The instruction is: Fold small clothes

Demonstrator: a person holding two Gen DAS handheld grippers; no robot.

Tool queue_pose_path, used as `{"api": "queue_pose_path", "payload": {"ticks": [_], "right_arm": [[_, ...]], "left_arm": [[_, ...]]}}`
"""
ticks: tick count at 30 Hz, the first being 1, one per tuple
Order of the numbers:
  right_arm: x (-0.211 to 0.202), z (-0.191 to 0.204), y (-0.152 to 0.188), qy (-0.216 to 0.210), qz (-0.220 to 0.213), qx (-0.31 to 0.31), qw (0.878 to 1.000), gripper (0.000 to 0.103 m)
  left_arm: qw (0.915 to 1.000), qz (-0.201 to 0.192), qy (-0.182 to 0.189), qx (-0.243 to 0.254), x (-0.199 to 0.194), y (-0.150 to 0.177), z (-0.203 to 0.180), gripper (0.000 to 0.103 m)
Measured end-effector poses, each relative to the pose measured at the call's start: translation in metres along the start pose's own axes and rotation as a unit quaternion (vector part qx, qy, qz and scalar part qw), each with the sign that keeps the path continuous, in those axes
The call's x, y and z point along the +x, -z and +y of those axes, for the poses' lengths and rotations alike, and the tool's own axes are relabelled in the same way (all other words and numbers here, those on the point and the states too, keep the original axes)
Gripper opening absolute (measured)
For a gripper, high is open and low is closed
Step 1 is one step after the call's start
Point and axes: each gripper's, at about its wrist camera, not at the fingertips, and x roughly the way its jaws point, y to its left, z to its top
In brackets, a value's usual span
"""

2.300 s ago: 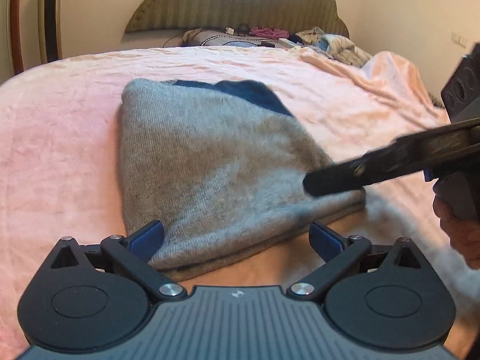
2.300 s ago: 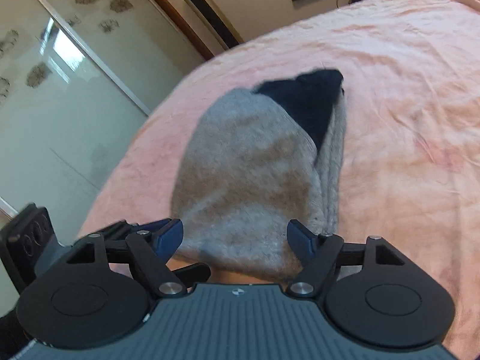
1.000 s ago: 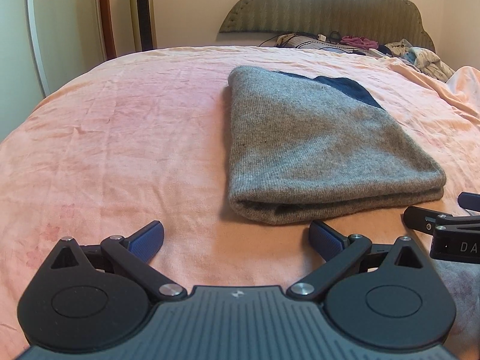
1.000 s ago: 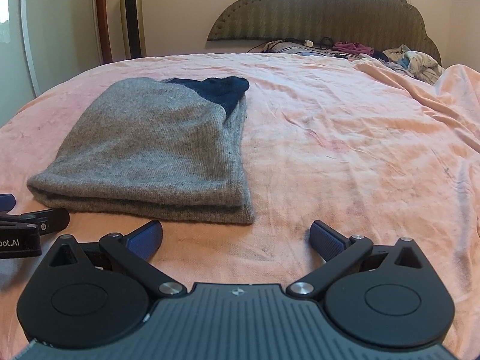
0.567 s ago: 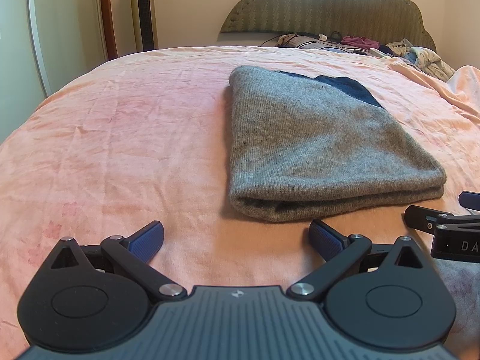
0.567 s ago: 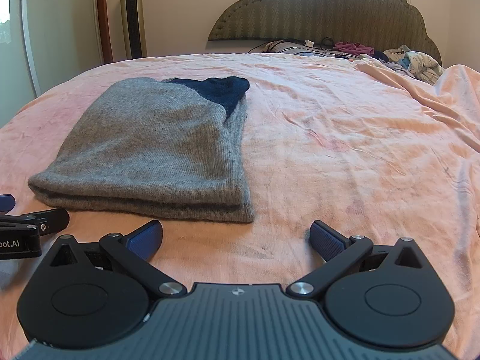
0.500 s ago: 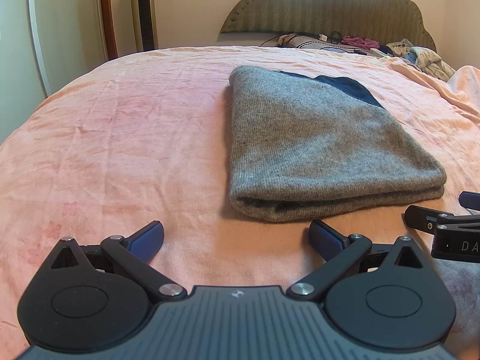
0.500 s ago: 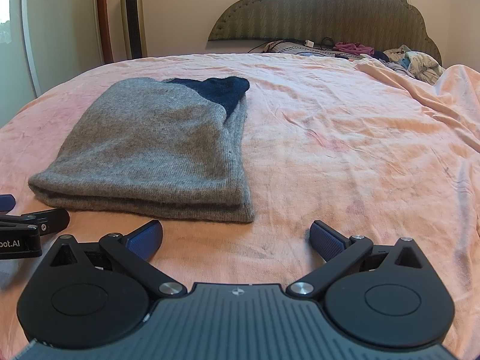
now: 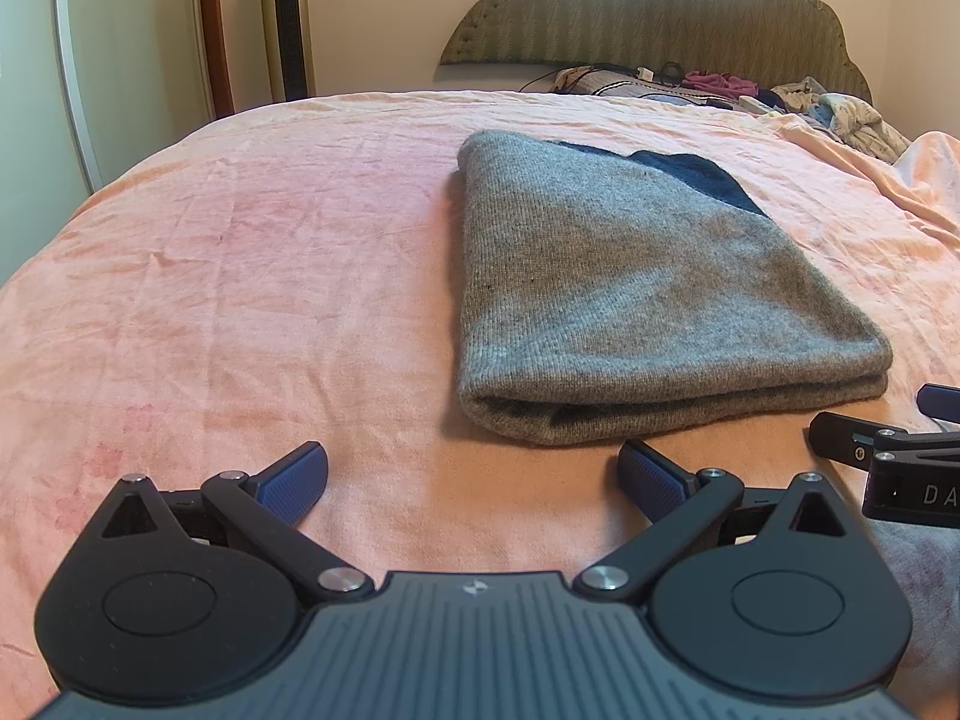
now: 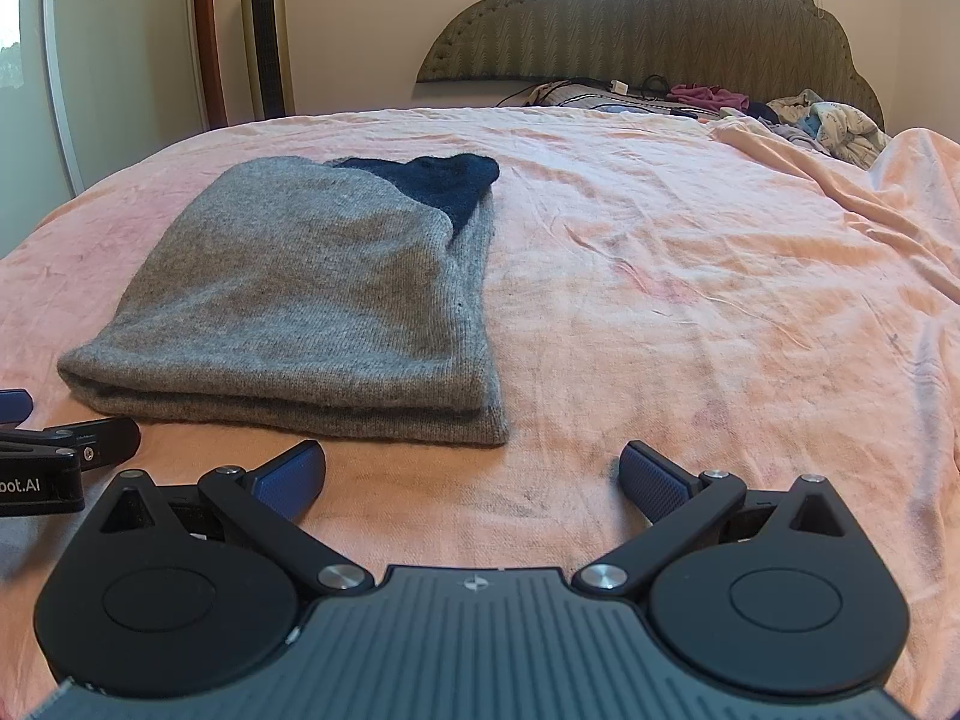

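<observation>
Nearest you, your left gripper (image 9: 473, 471) and right gripper (image 10: 473, 471) sit low over the pink bedspread (image 9: 240, 276) with their jaws spread wide and nothing between the blue pads, both held just short of the cloth, which reads as hands drawn clear of a finished fold. Just beyond them the grey knit garment (image 9: 636, 294) lies flat in a stacked rectangle, its doubled edge facing you and a dark blue part (image 10: 444, 180) showing at the far end. Farther off, loose clothes (image 10: 828, 120) are heaped by the headboard (image 9: 648, 12), so judge those as what you would fetch next.
</observation>
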Motion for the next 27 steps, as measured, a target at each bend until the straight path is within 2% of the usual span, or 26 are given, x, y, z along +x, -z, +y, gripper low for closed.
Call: {"api": "queue_pose_path", "payload": {"ticks": [13,27], "right_arm": [[0.0034,0.0045,-0.0042,0.017,0.009,0.007,1.0,0.103],[0.003,0.0047,-0.0027,0.018,0.007,0.006,1.0,0.103]], "left_arm": [[0.9999,0.003,-0.004,-0.016,0.0008,-0.002,0.001,0.103],[1.0,-0.006,-0.007,-0.005,0.0009,0.0004,0.0009,0.103]]}}
